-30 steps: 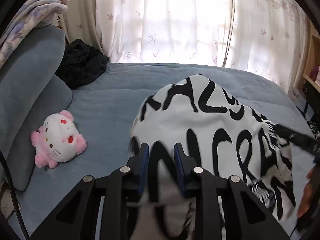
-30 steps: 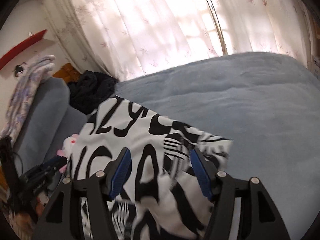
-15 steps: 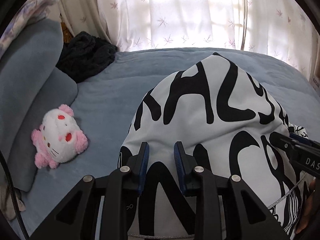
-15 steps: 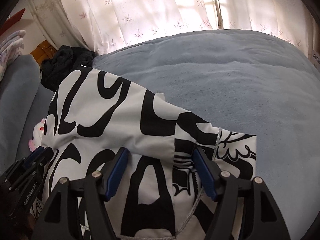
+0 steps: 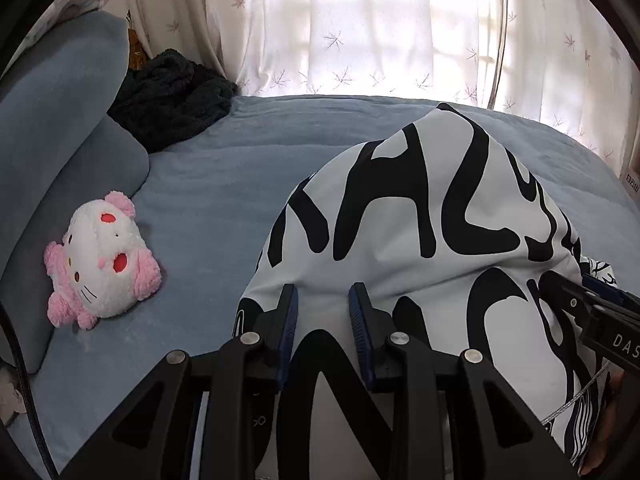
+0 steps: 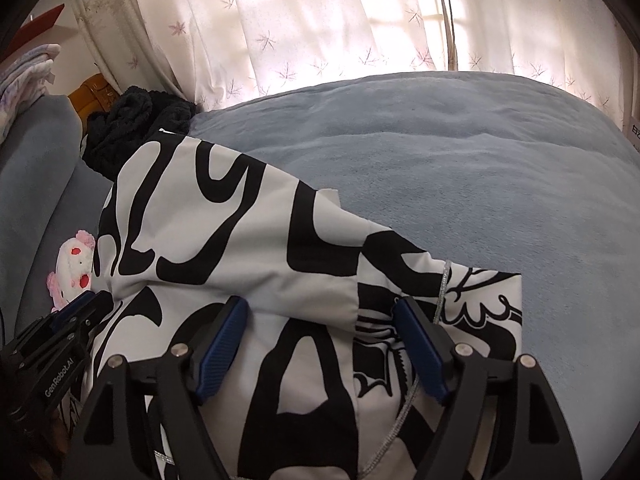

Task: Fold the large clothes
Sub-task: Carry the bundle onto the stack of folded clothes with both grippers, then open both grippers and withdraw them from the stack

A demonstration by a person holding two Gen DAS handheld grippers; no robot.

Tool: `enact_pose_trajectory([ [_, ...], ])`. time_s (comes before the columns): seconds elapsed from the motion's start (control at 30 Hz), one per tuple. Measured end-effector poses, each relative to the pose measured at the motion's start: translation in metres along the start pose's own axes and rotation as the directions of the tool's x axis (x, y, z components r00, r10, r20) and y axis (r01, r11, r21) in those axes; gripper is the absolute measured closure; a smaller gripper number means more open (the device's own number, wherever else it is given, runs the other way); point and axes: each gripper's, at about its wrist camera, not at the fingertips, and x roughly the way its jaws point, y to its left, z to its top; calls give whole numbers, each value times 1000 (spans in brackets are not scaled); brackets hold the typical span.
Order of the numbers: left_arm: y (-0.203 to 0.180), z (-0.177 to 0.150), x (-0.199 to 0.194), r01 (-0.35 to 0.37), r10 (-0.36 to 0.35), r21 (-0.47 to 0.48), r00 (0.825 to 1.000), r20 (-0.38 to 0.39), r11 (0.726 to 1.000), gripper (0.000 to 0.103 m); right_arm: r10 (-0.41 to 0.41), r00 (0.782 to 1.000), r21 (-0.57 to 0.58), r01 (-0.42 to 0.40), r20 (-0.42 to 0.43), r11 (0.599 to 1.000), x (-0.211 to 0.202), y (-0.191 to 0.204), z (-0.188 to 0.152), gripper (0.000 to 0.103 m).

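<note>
Right wrist, right claw (image 6: pixel 320 320) opening, over garment (image 6: pixel 256 240)

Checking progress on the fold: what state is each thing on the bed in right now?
Black-and-white garment: draped in a mound on the bed, partly folded.
Left gripper: narrow gap, fabric between its pads.
Right gripper: jaws wide, just opening, over the fabric.
Plush toy: lying on its side.
Dark clothing: crumpled heap.

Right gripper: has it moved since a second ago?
Yes. The right gripper has come down toward the blue bed, curtain sliding up in view. Its jaws have just been opening over the black-and-white garment, without pinching it.
</note>
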Motion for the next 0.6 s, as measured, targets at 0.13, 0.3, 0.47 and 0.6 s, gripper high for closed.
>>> enact_pose_trajectory([
  [0.13, -11, -1, -9, -35, 34, 34, 999, 16, 999, 77, 6, 1000, 6, -6, 25, 1000, -5, -2, -7, 26],
  [0.3, -26, -4, -41, -139, 135, 80, 989, 56, 987, 63, 7, 999, 1, -7, 49, 1000, -31, -1, -17, 25],
  [0.47, -17, -16, -95, -63, 64, -9, 997, 49, 998, 56, 89, 994, -33, -87, 69, 996, -93, 2, -41, 25],
  [0.6, -12, -34, -158, -48, 51, -48, 997, 63, 998, 28, 140, 989, -50, -138, 37, 989, -151, -2, -76, 26],
])
